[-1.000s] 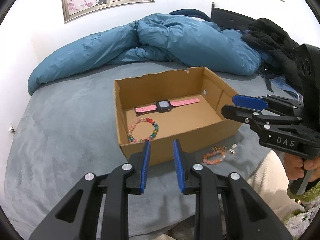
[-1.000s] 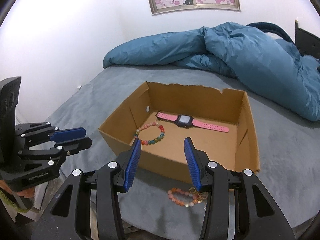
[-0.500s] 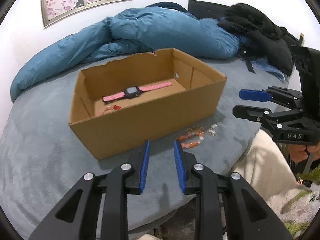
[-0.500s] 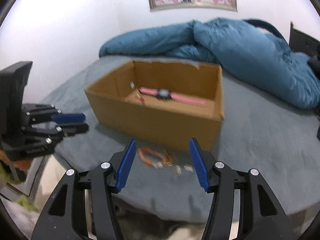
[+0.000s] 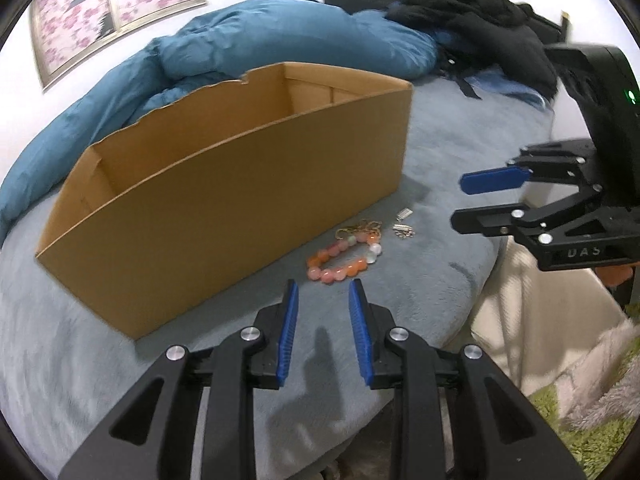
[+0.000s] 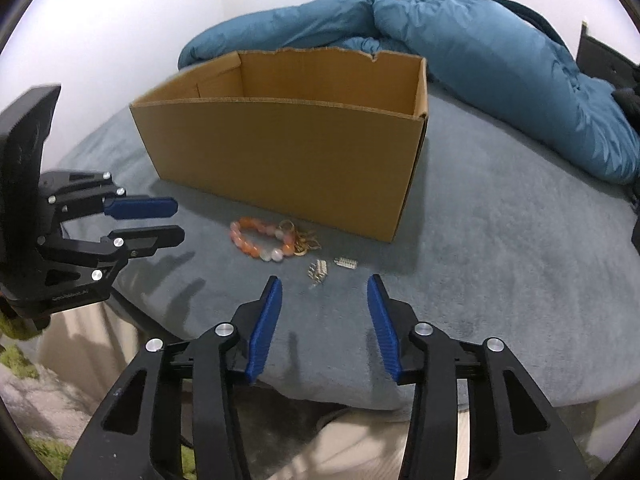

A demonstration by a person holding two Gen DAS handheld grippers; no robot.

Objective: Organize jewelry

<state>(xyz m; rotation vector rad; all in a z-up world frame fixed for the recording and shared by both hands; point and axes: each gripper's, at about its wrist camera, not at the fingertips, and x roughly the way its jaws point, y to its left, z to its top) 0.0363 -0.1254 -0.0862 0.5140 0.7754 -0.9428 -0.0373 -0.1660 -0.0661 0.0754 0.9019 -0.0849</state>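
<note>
Best picked one piece at a time: lower onto the orange bead bracelet (image 5: 343, 255) from above, pinch across one strand of beads rather than the whole loop, lift clear of the gold chain (image 6: 303, 240) tangled at its end, then carry over the near wall of the cardboard box (image 5: 224, 208). Likely snag: chain dragging along with the beads. Tiny silver clasps (image 6: 318, 271) probably harder, needing a near-flat, narrow pinch against the soft grey bed cover (image 6: 500, 240).

Bracelet, chain and clasps lying on the cover just outside the box's near wall, toward the bed's front edge.

Left gripper (image 5: 322, 292) with a narrow gap between its blue pads, empty, hovering just short of the bracelet. Right gripper (image 6: 324, 284) parted wider, having just been closing, nothing between its pads, aimed near the clasps.

Left wrist view alone showing black clothing (image 5: 472, 4) heaped at the far right corner of the bed. Right wrist view alone showing both clasps clearly apart from the chain. Box floor hidden in both.
</note>
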